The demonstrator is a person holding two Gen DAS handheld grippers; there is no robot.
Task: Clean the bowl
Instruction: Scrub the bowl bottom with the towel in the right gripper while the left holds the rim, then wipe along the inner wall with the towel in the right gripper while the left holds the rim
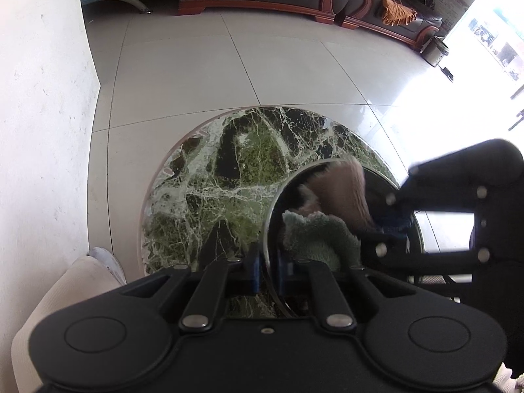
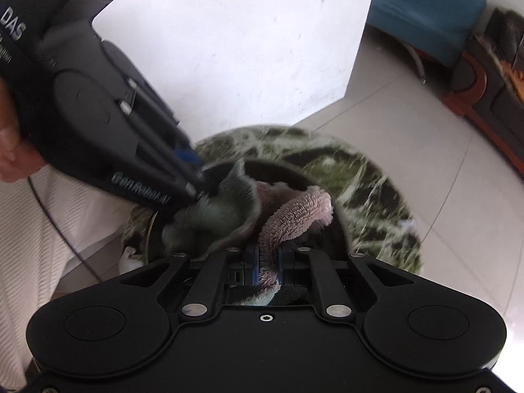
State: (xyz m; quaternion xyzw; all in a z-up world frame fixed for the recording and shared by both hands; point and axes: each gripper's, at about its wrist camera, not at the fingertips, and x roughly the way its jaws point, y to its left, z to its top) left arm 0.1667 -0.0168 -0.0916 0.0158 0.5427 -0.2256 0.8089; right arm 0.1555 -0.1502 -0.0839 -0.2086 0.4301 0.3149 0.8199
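The left tool [image 1: 266,270] pinched the shiny round metal bowl's [image 1: 327,167] rim while the right tool [image 2: 268,263], clamped on the fluffy pink-and-green cloth [image 2: 288,216], wiped inside; next probably more rubbing around.

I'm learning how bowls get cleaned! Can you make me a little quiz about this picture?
1. True or false: the left gripper is clamped on the rim of the shiny round metal bowl.
2. What does the right gripper pinch? A) a sponge B) the fluffy pink and green cloth C) a spoon
3. Fill in: the bowl stands on the round green marble ____.

Key: 1 true. 2 B. 3 table.
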